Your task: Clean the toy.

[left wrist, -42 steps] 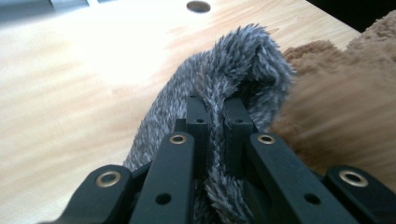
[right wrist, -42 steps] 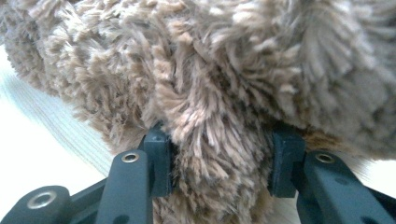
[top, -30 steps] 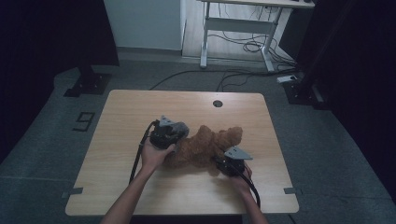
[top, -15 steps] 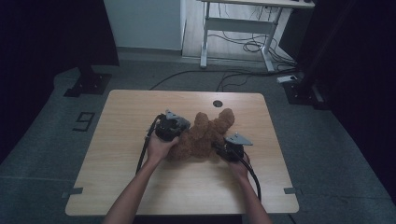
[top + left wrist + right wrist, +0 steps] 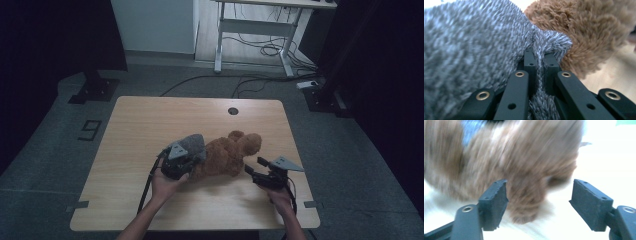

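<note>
From the high view, the brown teddy bear (image 5: 227, 156) lies mid-table (image 5: 150, 120), right gripper (image 5: 255, 170) just beside it; no writing is legible. The left gripper view has the left gripper (image 5: 539, 60) clamped on grey knit fabric (image 5: 474, 50); keep that pinch steady. In the right gripper view the jaws, just opened, stand wide and empty; re-grip deeper.

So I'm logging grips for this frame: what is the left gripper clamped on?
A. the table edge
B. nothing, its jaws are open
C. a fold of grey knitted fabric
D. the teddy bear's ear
C: in the left gripper view, the left gripper pinches a fold of the grey knitted fabric beside the brown teddy bear.
</note>
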The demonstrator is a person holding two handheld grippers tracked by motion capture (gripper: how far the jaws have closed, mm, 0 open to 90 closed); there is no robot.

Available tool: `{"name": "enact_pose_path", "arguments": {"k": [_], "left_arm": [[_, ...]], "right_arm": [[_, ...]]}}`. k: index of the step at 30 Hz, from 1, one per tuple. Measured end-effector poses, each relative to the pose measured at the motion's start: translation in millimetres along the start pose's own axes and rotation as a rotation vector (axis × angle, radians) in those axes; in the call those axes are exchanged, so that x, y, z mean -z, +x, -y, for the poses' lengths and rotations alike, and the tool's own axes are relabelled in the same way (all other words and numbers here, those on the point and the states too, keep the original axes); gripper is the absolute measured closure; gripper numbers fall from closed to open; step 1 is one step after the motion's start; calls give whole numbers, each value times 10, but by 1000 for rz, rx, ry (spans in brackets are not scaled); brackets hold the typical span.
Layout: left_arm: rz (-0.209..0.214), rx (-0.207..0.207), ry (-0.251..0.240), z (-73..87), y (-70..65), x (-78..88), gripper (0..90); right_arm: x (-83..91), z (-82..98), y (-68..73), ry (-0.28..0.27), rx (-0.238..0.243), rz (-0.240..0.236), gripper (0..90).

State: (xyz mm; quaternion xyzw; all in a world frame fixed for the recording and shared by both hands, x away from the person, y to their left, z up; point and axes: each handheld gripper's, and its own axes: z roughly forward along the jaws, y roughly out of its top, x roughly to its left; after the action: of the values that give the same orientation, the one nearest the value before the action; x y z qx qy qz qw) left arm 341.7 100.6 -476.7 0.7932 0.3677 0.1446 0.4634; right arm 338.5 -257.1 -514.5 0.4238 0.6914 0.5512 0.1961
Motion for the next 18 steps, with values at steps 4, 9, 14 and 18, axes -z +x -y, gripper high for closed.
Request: {"name": "enact_pose_path", "arguments": {"k": [4, 9, 14, 18], "left_arm": [[22, -10, -9, 94, -106, 35, 840], [53, -18, -1, 176, -200, 75, 839], [81, -17, 13, 253, -236, 130, 838], [83, -24, 26, 306, -229, 133, 838]], "right_arm": [[211, -339, 21, -33, 40, 13, 230], [78, -668, 153, 34, 112, -37, 176], [-183, -555, 255, 175, 147, -130, 210], [-218, -229, 258, 223, 105, -185, 249]]}}
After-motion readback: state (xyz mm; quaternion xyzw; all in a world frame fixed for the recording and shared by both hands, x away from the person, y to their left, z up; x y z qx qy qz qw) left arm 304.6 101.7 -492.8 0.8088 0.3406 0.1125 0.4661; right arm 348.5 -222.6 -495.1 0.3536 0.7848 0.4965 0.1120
